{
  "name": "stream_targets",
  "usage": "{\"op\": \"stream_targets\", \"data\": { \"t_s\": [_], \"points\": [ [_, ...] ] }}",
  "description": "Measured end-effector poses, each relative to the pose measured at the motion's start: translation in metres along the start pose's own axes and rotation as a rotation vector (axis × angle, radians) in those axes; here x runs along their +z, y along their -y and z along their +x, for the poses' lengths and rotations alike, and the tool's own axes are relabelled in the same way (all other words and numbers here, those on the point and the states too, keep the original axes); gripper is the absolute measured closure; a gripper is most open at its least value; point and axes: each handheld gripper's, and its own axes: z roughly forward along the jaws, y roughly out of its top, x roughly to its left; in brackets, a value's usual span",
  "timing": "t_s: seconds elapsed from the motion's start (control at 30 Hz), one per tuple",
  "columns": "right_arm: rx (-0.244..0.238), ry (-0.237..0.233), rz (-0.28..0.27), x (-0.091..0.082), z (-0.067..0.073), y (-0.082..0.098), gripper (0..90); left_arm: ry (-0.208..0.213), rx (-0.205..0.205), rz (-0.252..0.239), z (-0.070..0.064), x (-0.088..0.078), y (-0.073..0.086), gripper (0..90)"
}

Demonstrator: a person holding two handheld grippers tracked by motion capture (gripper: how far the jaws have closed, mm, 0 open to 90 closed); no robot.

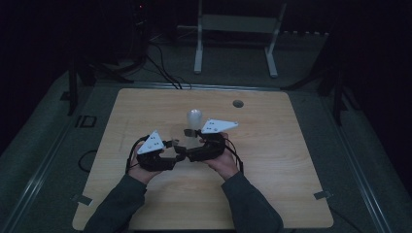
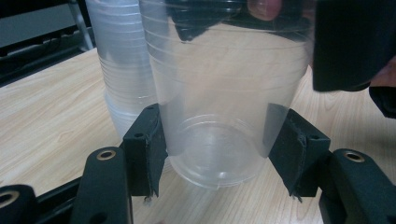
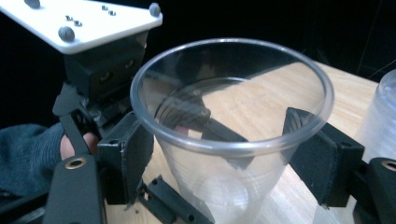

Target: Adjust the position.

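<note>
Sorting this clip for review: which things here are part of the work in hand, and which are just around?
In the job:
- clear plastic cup, gripped low by the left gripper
- right gripper, jaws around the cup's rim
- stack of cups beside it

Just around:
- white frame beyond the table
- floor cables

Your left gripper (image 2: 217, 154) has its two black jaws rising from the bottom of the frame and pressing on the lower wall of a clear plastic cup (image 2: 224, 107) at centre frame. The cup stands upright on the wooden table (image 2: 51, 102). Just behind it, at upper left, stands a stack of clear cups (image 2: 119, 70). Your other gripper (image 2: 355, 42) fills the upper right corner.
</note>
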Motion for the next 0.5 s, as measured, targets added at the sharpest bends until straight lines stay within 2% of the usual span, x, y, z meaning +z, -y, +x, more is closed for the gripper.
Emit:
{"op": "stream_targets", "data": {
  "t_s": [0.13,0.5],
  "points": [
    [0.013,-0.001,-0.038,-0.0009,-0.0007,-0.0011,25.3,0.003,-0.005,-0.009,-0.0001,0.0005,0.0003,40.8],
    [0.011,0.008,-0.069,0.0001,0.0003,-0.0010,27.3,0.015,-0.039,-0.044,0.0007,0.0006,0.0015,40.8]
  ]
}}
